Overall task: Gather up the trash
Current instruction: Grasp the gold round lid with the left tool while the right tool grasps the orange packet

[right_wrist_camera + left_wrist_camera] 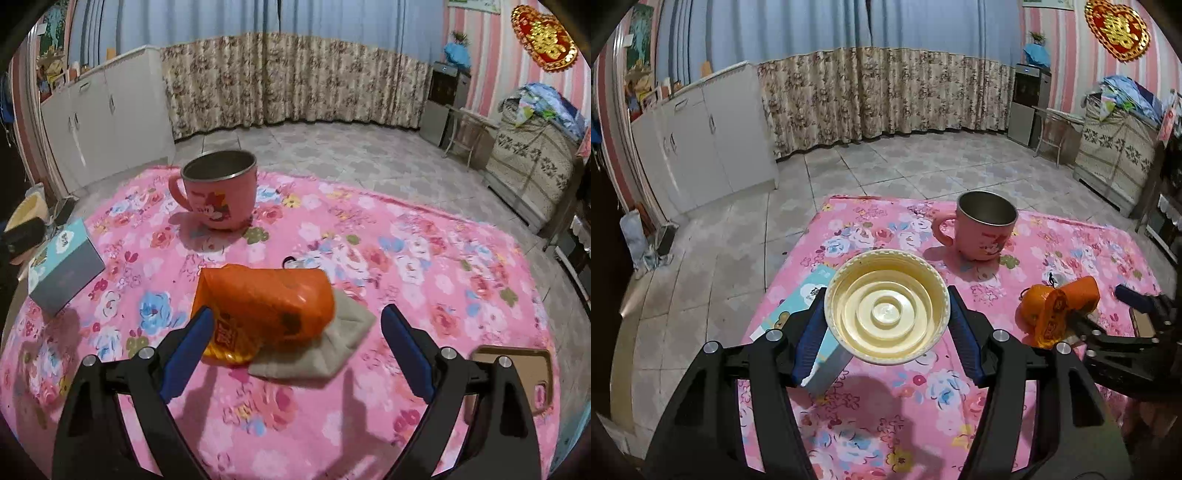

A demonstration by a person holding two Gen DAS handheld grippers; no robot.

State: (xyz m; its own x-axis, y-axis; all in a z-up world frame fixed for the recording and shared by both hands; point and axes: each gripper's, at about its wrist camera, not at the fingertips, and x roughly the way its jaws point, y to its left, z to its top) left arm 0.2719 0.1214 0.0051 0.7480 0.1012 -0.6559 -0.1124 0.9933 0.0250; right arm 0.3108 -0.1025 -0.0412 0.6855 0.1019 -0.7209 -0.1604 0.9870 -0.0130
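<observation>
Holding cream bowl (886,306) clamped in left gripper (886,332) jaws; right gripper (295,347) jaws apart, straddling uncollected orange wrapper (264,306) on bench (424,258).

The left hand-held gripper (887,309) is raised above the bench (916,406), its blue fingers (809,339) closed on the rim of a cream bowl (886,308) from both sides. The right hand-held gripper (295,332) sits low over the bench with its jaws spread wide, its left finger (188,347) touching an orange bag (264,306).
</observation>
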